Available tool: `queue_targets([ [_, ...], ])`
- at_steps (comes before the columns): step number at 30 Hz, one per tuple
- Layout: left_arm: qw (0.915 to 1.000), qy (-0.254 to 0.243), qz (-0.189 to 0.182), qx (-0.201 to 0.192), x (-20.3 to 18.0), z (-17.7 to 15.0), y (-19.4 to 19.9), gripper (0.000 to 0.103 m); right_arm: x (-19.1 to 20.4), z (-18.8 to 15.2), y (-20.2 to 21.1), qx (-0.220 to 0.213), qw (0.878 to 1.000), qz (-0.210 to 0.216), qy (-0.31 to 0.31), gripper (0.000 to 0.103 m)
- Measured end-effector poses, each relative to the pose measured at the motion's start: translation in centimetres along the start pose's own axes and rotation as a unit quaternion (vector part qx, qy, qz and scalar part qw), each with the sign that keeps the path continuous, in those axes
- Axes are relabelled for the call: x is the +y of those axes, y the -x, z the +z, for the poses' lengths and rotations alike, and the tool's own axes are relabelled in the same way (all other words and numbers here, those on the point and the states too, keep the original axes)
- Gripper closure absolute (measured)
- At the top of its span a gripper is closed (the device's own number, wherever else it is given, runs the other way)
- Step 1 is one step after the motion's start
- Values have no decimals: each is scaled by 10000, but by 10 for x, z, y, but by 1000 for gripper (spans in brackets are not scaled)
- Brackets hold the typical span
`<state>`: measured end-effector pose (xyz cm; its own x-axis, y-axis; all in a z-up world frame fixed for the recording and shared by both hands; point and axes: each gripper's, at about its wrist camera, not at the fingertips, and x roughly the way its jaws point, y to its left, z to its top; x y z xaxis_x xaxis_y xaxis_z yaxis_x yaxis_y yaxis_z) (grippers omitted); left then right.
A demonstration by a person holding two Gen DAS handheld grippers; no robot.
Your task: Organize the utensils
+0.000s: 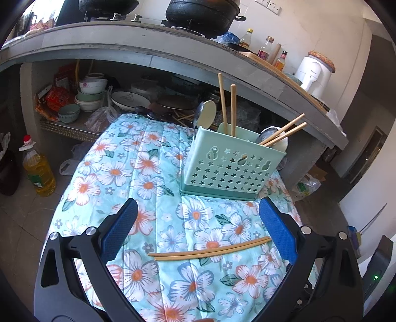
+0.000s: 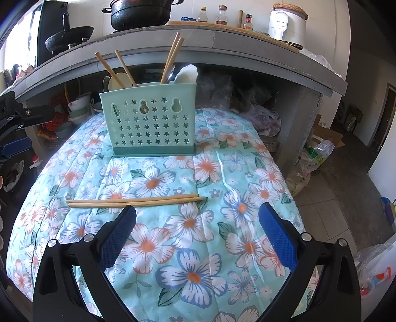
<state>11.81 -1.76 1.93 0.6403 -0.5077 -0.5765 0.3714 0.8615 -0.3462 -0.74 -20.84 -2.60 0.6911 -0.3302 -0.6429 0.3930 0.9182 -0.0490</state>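
Wooden chopsticks (image 2: pixel 136 200): two on cloth, four in holder (image 2: pixel 148 119); both tools spread, empty.

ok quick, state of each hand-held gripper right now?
Left hand-held gripper: open, empty, above the loose chopsticks.
Right hand-held gripper: open, empty, just short of the chopsticks.

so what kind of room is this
Most likely a home kitchen: a black pot sits on a stove atop the concrete counter, sauce bottles stand along it, and stacked bowls fill the shelf below.
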Motion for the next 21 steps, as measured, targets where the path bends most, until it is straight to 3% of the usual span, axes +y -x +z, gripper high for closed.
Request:
queue_targets([
  [5,9998,45,-172,61,3,-1,-1,9,0,0,-1,-5,10000,44,5,7],
  [12,9998,-153,-99,-33,0,1,4,9,-1,0,0,-21,9997,218,-79,7],
  [21,9998,-14,-129,124,6,0,-1,9,-3,-1,1,-32,9993,349,-114,7],
])
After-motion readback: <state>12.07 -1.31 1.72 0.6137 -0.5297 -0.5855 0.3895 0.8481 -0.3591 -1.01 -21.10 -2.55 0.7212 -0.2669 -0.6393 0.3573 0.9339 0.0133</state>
